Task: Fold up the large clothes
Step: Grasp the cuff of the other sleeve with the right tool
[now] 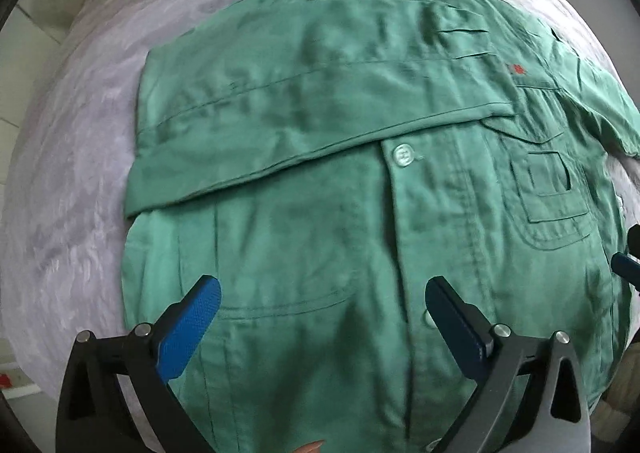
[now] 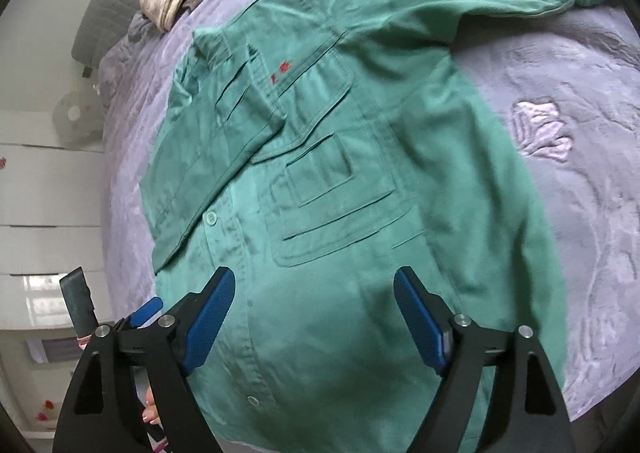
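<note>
Green jacket [image 1: 320,133] flat on bedspread [image 1: 72,173], beneath both hand-held grippers [image 1: 322,299] [image 2: 314,289]; jaws apart, empty.

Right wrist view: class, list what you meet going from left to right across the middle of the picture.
White drawers → lilac bedspread → folded sleeve → button → chest pocket → shirt's right edge → bedspread again.
</note>
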Motion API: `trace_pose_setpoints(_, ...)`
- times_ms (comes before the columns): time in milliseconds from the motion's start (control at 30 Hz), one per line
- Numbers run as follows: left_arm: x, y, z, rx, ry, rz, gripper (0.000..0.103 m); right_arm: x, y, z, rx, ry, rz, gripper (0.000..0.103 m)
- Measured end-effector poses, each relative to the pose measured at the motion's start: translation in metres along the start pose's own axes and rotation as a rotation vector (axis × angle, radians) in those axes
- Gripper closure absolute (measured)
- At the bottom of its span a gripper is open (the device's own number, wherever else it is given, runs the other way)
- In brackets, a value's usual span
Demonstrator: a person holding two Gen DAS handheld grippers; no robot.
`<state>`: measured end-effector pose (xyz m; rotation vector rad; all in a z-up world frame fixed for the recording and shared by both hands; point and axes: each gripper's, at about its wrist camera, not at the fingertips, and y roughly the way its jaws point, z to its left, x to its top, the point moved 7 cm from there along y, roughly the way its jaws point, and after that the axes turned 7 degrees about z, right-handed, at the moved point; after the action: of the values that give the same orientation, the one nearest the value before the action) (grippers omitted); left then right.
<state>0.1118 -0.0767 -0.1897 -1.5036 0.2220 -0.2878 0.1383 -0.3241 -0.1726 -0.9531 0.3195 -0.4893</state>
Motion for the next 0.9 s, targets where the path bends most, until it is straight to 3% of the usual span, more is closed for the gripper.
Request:
trace_pose_setpoints(67, 0.008, 0.001, -0.008, 0.0, -0.005, -0.002, 0.001, 0.005, -0.007, -0.006, 0.014, 0.007, -0.012, 0.013)
trace_pose_setpoints(133, 0.016, -0.001, -0.014, 0.001, -0.008, -0.008, 0.001, 0.012, -0.017, -0.015, 0.046, 0.025, -0.036, 0.0)
trace_pose_setpoints(233, 0.032, 0.003, -0.029, 0.021, 0.007, -0.002, 0.001, 0.025, -0.033, -0.03, 0.08, 0.053, -0.082, 0.0)
trace_pose_setpoints(333, 0.037, 0.0, -0.03, -0.026, 0.03, 0.043, 0.001, 0.04, -0.052, -0.048, 0.103, 0.081, -0.136, 0.0)
trace_pose_setpoints(667, 0.056, -0.002, -0.083, -0.074, 0.092, 0.047, 0.001, 0.095, -0.106, -0.126, 0.078, 0.184, -0.271, 0.0)
trace_pose_setpoints(900, 0.068, -0.002, -0.122, -0.089, 0.125, 0.05, 0.001, 0.132, -0.128, -0.185, 0.076, 0.298, -0.302, 0.0)
